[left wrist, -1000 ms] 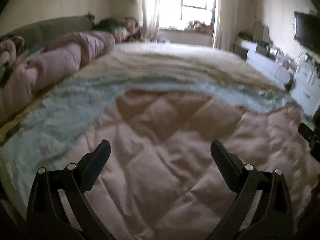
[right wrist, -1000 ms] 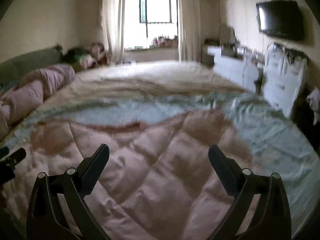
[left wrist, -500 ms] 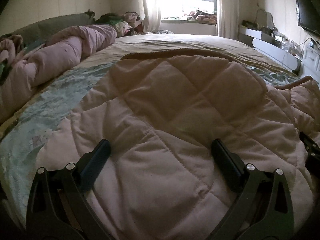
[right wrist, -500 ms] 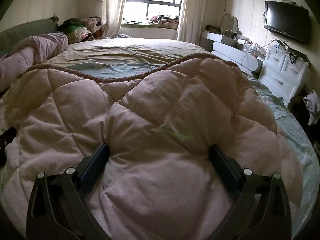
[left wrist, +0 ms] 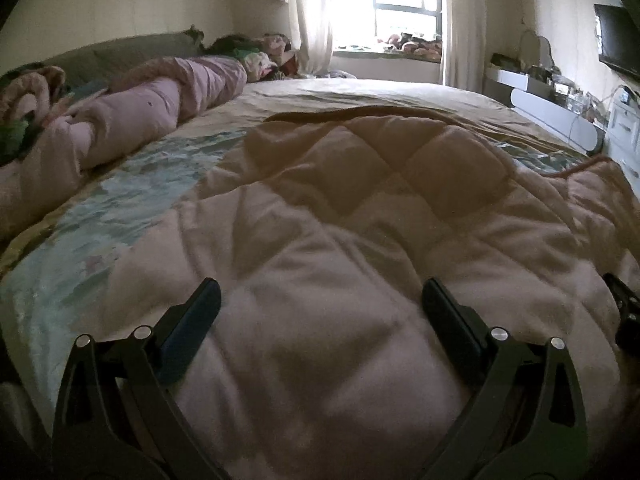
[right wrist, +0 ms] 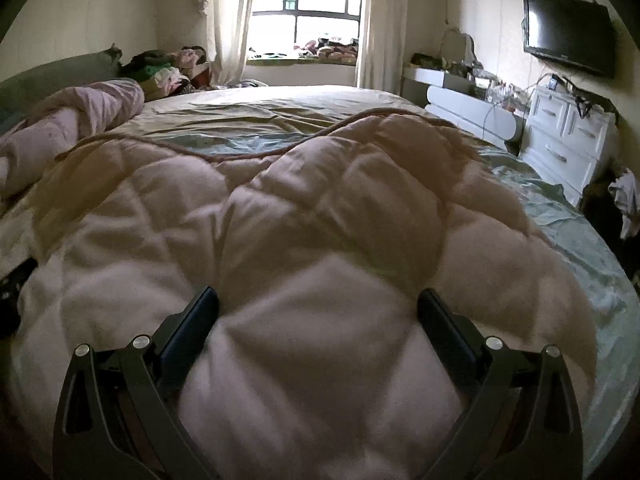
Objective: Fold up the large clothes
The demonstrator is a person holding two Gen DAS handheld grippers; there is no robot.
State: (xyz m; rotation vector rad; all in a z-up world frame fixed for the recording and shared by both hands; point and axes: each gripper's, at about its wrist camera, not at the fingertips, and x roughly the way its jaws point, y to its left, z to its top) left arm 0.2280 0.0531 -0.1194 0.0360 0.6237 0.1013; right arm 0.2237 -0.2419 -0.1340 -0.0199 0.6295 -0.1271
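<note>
Here both grippers gape – quilt (left wrist: 340,240) hides bed; edges blurred

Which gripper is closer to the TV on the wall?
Right. The right gripper sits on the quilt's side nearest the TV. The left gripper is farther over, toward the rolled pink bedding.
</note>
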